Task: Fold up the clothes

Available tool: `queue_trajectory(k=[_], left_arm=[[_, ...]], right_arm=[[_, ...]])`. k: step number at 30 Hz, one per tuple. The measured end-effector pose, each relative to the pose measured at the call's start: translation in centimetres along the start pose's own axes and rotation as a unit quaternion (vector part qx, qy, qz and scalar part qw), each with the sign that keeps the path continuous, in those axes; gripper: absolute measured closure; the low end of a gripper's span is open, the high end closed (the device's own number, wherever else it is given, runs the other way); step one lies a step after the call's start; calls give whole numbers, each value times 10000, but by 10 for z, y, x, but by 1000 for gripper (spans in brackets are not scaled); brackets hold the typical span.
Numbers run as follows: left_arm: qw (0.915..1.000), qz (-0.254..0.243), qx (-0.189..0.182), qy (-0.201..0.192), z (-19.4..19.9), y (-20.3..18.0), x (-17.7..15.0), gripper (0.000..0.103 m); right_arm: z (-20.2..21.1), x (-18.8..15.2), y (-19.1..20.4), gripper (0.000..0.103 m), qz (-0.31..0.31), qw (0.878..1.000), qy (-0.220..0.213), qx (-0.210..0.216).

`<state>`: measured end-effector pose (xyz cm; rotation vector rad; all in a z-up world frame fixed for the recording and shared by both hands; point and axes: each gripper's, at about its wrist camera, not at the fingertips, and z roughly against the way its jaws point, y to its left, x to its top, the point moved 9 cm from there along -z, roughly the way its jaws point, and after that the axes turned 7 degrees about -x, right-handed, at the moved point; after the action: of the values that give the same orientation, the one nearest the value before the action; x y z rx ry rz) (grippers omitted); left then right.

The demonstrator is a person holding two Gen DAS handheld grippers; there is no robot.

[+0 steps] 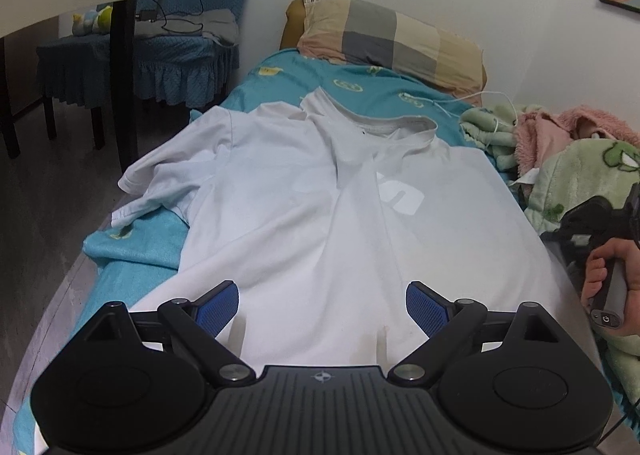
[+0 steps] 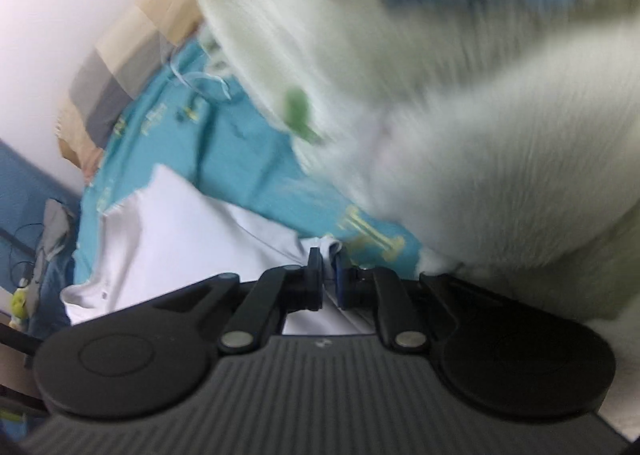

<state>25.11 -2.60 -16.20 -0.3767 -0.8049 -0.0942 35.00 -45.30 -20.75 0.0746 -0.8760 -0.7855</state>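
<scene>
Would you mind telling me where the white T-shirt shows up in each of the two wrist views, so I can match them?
Left wrist: the white T-shirt fills the centre, spread on the bed, collar toward the far end, under the open left gripper.
Right wrist: it lies lower left, its edge pinched in the right gripper; the view is blurred.
Shared landmark: the checked pillow, top centre in the left view, upper left in the right.

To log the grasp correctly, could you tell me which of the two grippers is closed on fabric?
The right gripper, pinching the white T-shirt's edge; the left gripper is open.
</scene>
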Motion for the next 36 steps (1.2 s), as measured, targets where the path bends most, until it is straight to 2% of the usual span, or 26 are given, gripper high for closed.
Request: queue_trajectory(k=[4, 5, 7, 9, 11, 15, 17, 18, 20, 22, 25, 29, 33, 36], left_arm=[[9998, 95, -10, -186, 9, 3, 8, 11], [9997, 118, -7, -232, 11, 4, 10, 11], [9994, 159, 12, -316, 15, 7, 14, 11], [9991, 187, 30, -381, 18, 11, 17, 11], [9989, 199, 50, -424, 21, 15, 18, 11], [9986, 163, 101, -484, 22, 20, 19, 11], [9986, 151, 105, -499, 21, 21, 19, 11], [9986, 140, 83, -499, 21, 21, 19, 11], [9987, 86, 48, -502, 21, 18, 17, 11], [9987, -28, 40, -510, 22, 14, 14, 11], [9982, -265, 39, -532, 25, 5, 10, 12], [9963, -675, 35, -532, 30, -12, 0, 12], [9923, -1147, 8, -477, 22, -37, -11, 15], [9883, -1489, 5, -343, 1, -63, -10, 21]], right_arm=[[43, 11, 44, 94, 833, 9929, -768, 369], [54, 14, 55, 94, 1040, 9889, -959, 460], [73, -8, 93, 94, 1832, 9735, -1119, 785], [78, -48, 123, 94, 2505, 9574, -894, 1126], [73, -94, 138, 94, 2959, 9454, -412, 1301], [48, -162, 139, 92, 3463, 9283, 544, 1241], [55, -173, 138, 89, 3578, 9242, 600, 1195], [63, -172, 139, 87, 3547, 9248, 609, 1232], [84, -164, 143, 59, 3393, 9283, 646, 1374], [115, -145, 142, 48, 3104, 9365, 573, 1529], [160, -116, 126, 47, 2516, 9541, 475, 1555], [192, -85, 86, 46, 1927, 9725, 102, 1306], [222, -55, 44, 46, 1355, 9849, -298, 1034], [231, -33, 19, 46, 1035, 9888, -604, 886]])
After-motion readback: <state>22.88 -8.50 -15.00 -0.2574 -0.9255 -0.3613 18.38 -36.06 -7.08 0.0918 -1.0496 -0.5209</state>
